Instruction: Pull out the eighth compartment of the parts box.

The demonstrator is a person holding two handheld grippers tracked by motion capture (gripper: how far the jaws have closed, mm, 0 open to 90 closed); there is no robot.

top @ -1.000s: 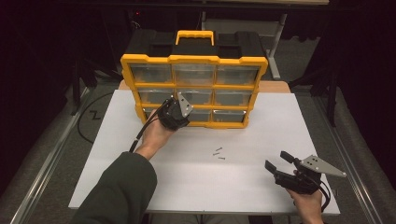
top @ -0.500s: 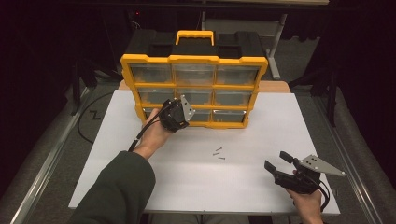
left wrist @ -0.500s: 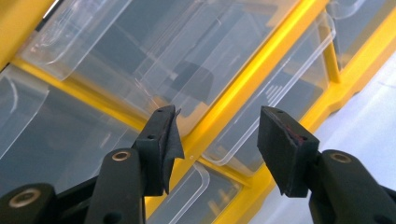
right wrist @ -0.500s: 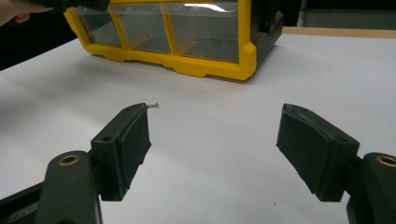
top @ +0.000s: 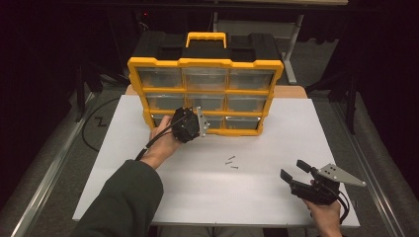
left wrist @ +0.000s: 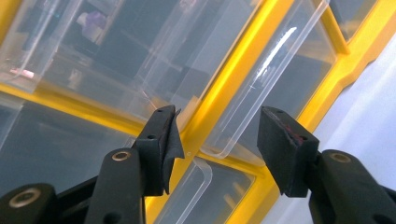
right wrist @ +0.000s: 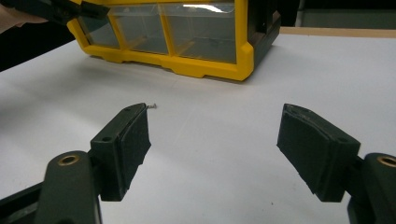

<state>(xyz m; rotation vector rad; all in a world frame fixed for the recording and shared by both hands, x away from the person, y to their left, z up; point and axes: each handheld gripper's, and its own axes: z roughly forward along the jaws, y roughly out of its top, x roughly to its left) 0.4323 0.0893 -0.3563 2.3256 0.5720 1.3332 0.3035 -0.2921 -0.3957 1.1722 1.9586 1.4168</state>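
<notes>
A yellow and black organiser (top: 205, 63) with three rows of clear drawers stands at the back of the white table (top: 123, 148). My left gripper (top: 189, 123) is held right up against its bottom row, near the left and middle drawers. In the left gripper view its jaws (left wrist: 218, 140) stand open, with the clear lip of a drawer (left wrist: 243, 116) and a yellow divider between them; the pads are not pressing on it. My right gripper (top: 292, 169) rests open and empty near the table's front right. Two small screws (top: 231, 162) lie loose mid-table, one screw (right wrist: 152, 106) just beyond my right gripper's (right wrist: 215, 140) left jaw.
The organiser (right wrist: 205, 65) has a yellow carry handle (top: 206, 37) on top. A black cable (top: 96, 126) loops over the floor left of the table. Dark surroundings ring the table, with a metal rail along each side.
My left gripper has edged slightly down and right along the organiser's front. The right gripper has stayed where it was.
</notes>
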